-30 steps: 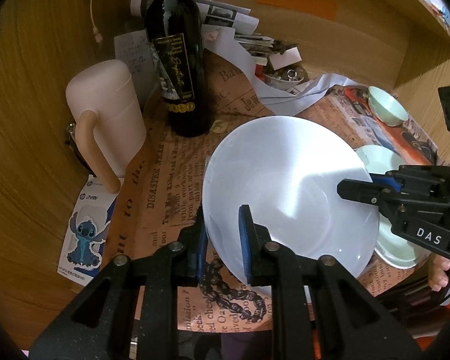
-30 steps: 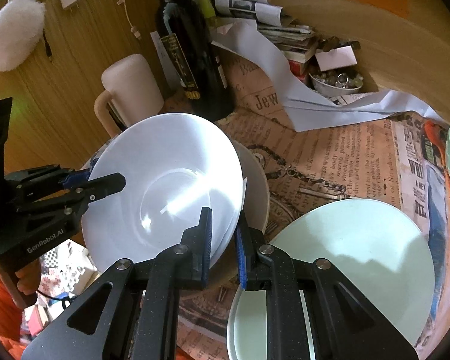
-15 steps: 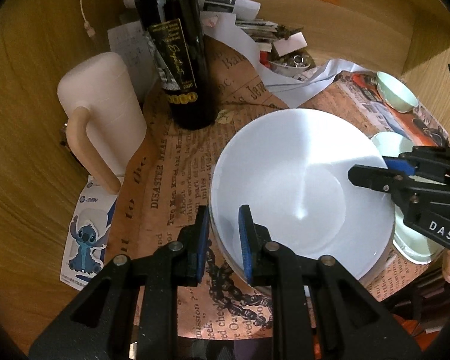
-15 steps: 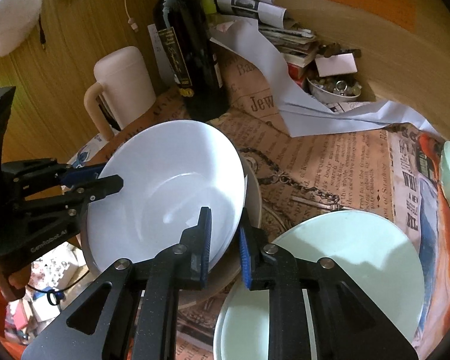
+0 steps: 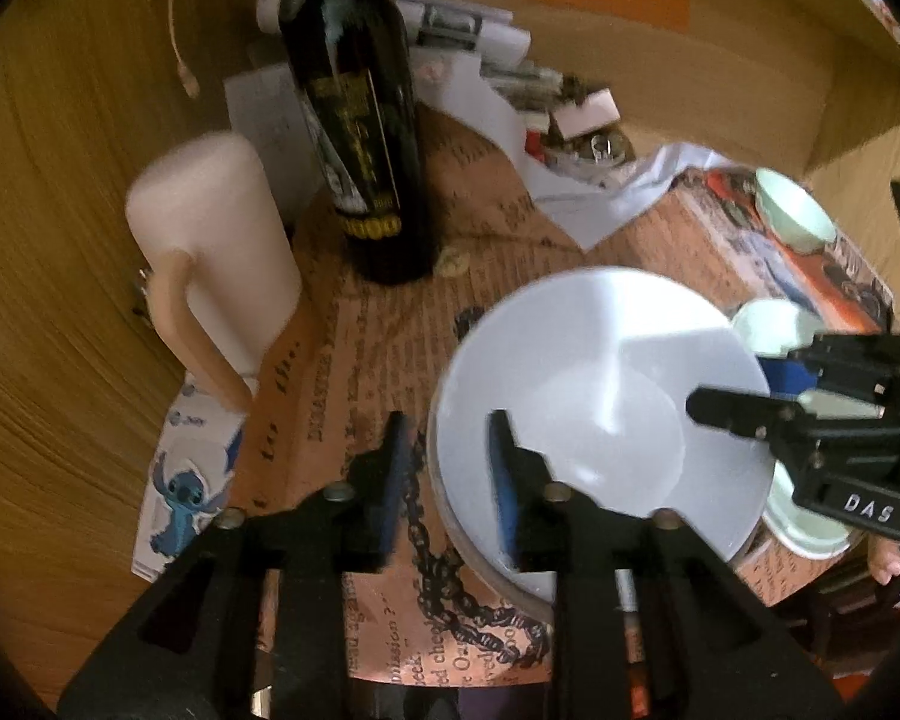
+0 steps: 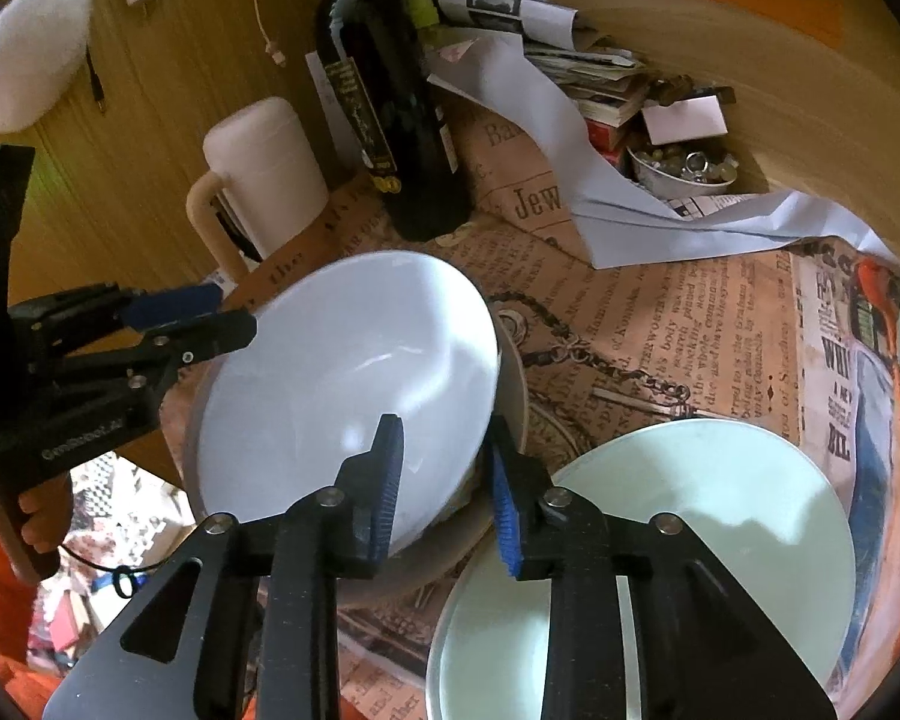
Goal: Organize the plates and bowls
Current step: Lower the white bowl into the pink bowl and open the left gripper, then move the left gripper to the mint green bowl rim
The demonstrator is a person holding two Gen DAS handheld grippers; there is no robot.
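A white plate (image 5: 600,396) (image 6: 354,384) rests on a grey plate (image 6: 513,372) on the newspaper-covered table. My left gripper (image 5: 444,480) is open, its jaws either side of the white plate's near rim. My right gripper (image 6: 444,480) is open astride the opposite rim; it shows in the left wrist view (image 5: 744,396). A pale green plate (image 6: 690,540) lies to the right. A small pale green bowl (image 5: 795,219) sits at the far right.
A dark wine bottle (image 5: 360,120) and a pink mug (image 5: 222,240) stand at the back left. Papers, books and a small dish of trinkets (image 6: 684,171) lie at the back. A wooden wall (image 5: 60,240) curves round the left side.
Both grippers were shut on the white plate and lowered it onto the grey plate. Now both have opened and let the plate go.
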